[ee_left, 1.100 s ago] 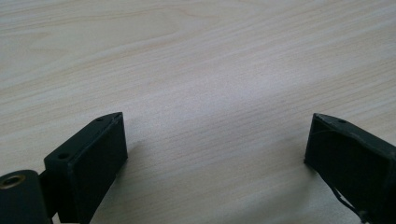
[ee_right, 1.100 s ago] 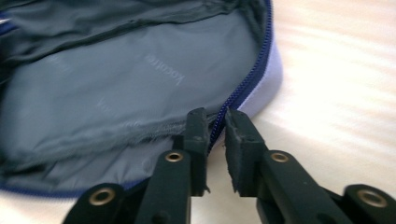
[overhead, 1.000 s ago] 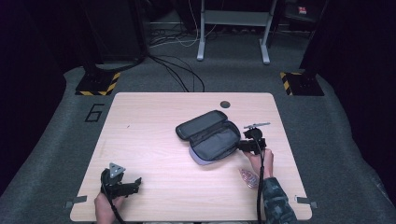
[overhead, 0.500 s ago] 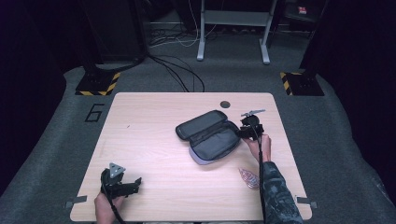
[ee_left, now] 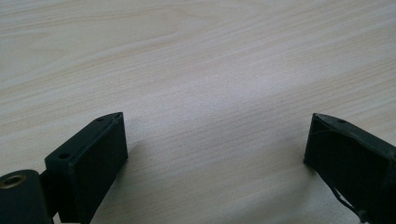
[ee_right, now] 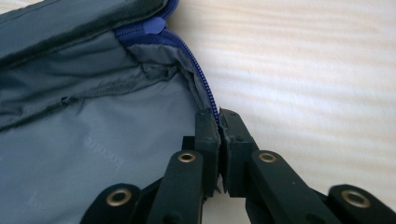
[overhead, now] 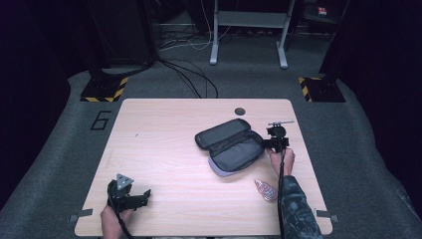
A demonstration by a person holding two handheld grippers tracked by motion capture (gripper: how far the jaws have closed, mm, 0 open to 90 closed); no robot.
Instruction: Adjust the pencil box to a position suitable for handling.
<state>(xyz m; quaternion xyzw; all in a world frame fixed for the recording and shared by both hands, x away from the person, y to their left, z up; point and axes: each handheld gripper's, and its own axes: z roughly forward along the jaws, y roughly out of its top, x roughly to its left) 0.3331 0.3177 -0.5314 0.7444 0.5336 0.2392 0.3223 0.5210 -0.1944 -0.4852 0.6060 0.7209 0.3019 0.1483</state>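
Observation:
A dark zip case [overhead: 231, 147] lies unzipped right of the table's middle, its lid folded back and its grey lining [ee_right: 93, 126] showing. My right gripper [overhead: 275, 142] is at the case's right edge. In the right gripper view its jaws [ee_right: 218, 122] have just been closing and are pressed together on the blue zipper rim [ee_right: 196, 70] of the case's wall. My left gripper [overhead: 130, 195] rests low at the table's front left. It [ee_left: 215, 140] stands wide open, with bare wood between its jaws.
A small pinkish, shiny object [overhead: 265, 189] lies on the wooden table [overhead: 164, 134] near the right forearm, in front of the case. A round dark cable hole [overhead: 240, 111] sits at the far edge. Dark floor with cables surrounds the table.
The right hand has moved away from the person along the case's right edge, uncovering the pinkish object beside the forearm. The left gripper has stayed put.

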